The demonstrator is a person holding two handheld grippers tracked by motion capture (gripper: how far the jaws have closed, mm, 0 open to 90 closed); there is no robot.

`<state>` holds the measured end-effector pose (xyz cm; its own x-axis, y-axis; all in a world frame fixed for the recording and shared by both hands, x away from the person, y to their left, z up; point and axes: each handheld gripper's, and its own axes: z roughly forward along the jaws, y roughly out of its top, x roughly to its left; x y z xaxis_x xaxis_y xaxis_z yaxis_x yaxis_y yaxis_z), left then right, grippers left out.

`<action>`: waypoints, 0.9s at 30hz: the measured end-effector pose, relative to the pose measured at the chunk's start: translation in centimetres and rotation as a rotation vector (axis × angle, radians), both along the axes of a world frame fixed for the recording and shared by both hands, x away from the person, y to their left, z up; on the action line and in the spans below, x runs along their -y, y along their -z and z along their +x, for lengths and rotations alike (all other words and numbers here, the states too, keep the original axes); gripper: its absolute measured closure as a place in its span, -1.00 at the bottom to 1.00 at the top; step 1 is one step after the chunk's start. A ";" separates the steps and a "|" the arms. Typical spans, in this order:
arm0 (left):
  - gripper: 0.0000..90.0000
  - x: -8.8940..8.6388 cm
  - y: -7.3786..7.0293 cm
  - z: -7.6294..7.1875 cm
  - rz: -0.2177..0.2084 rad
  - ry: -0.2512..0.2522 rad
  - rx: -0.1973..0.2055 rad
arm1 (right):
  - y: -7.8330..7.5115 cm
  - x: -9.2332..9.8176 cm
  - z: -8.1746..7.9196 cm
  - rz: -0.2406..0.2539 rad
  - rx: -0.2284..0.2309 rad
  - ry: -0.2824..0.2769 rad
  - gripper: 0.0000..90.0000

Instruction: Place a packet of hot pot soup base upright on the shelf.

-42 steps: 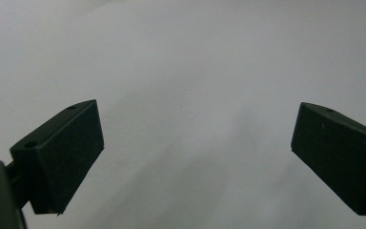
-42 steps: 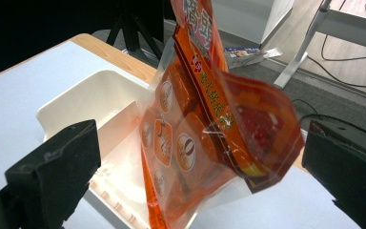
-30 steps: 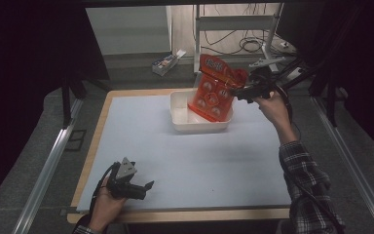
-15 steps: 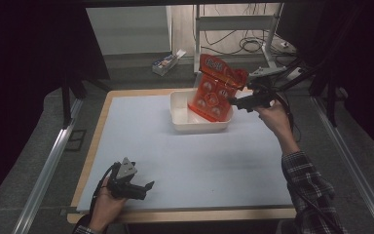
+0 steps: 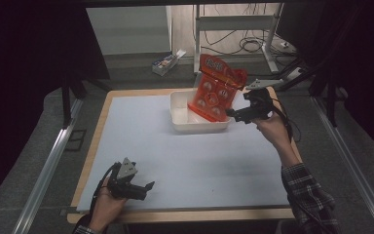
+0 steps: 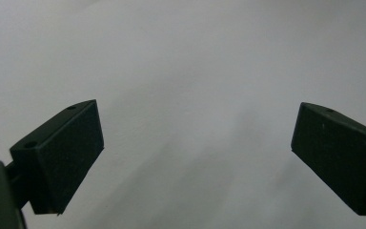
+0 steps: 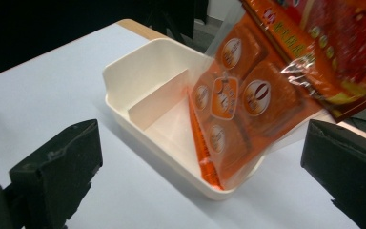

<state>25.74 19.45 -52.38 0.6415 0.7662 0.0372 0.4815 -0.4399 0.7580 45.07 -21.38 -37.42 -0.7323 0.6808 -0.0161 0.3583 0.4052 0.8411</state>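
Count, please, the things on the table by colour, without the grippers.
Orange: 1, the snack bag leaning in the tray.
White: 1, the divided tray.
Total: 2.

No text could be read: the red packet (image 7: 262, 95) carried round printed badges and a top strip of lettering, all too blurred to make out.

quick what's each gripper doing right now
Left gripper: open, empty, low over the table.
Right gripper: open, beside the orange packet.
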 end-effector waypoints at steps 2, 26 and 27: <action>-0.92 0.0 0.0 0.0 0.000 0.000 0.001 | 0.3 0.0 -0.3 0.000 0.001 -0.002 -1.00; -0.92 0.0 -0.1 -0.1 -0.004 0.000 0.008 | 3.0 0.7 -4.7 0.020 0.024 -0.032 -1.00; -0.92 0.0 -0.1 -0.1 -0.002 0.002 0.008 | 3.1 0.7 -4.9 0.021 0.026 -0.034 -1.00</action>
